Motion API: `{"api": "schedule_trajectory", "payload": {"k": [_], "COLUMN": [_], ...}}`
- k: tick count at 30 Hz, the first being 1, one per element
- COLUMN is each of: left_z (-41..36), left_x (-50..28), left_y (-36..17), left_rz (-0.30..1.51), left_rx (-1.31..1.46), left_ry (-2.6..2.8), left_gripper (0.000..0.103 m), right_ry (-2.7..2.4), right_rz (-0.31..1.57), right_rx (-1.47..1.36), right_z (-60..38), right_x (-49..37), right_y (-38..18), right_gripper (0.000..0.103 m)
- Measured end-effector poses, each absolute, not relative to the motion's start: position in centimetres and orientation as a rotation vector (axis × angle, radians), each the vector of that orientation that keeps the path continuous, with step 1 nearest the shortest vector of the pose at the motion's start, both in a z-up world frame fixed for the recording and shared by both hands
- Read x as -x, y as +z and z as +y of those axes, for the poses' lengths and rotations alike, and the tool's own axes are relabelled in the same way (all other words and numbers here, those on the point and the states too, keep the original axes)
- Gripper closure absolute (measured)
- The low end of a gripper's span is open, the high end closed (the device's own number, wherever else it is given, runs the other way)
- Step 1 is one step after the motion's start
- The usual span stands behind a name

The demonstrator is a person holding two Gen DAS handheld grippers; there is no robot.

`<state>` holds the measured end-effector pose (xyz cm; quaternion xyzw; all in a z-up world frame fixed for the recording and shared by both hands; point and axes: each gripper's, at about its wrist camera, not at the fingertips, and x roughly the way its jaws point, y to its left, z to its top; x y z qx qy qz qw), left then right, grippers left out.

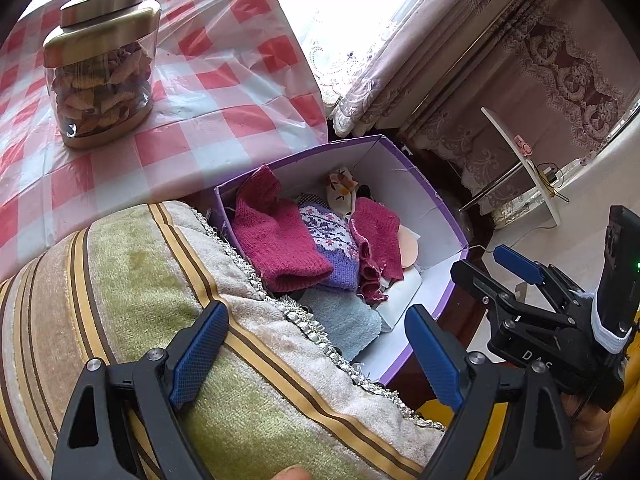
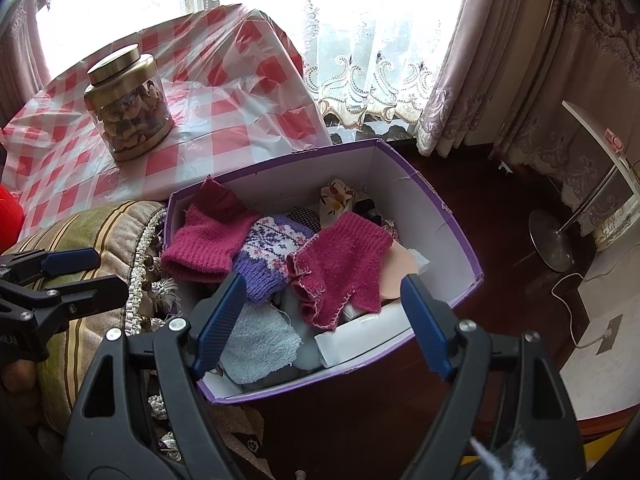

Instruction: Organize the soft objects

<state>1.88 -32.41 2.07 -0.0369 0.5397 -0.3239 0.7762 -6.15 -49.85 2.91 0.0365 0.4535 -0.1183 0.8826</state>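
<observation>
A purple box with white walls holds the soft things: two magenta knit pieces, a purple patterned knit, a light blue terry cloth and a floral fabric at the back. My left gripper hovers open over the striped cushion beside the box, with nothing between its fingers. Open too, my right gripper hangs above the box's near end, over the blue cloth and a magenta piece, gripping nothing.
A glass jar with a gold lid stands on the red-checked tablecloth behind the box. Dark wooden floor lies right of the box, with a lamp base, a white cable and curtains beyond.
</observation>
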Motion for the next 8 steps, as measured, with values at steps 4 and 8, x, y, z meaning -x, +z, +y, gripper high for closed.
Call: {"api": "schedule_trajectory", "payload": {"k": [4, 8], "left_z": [-32.51, -33.13], "left_x": [-1.84, -1.89], "left_y": [1.96, 1.97], "left_rz": [1.155, 1.146], "left_rx": [0.075, 0.056], "left_ry": [-0.698, -0.712], "left_gripper": [0.012, 0.012], "right_ry": [-0.246, -0.244], "right_rz": [0.946, 0.947], "right_rx": [-0.076, -0.079], "right_z": [-49.82, -49.86], "right_x": [6.17, 6.19], "right_y": [2.86, 2.78], "right_gripper": [0.021, 0.021]}}
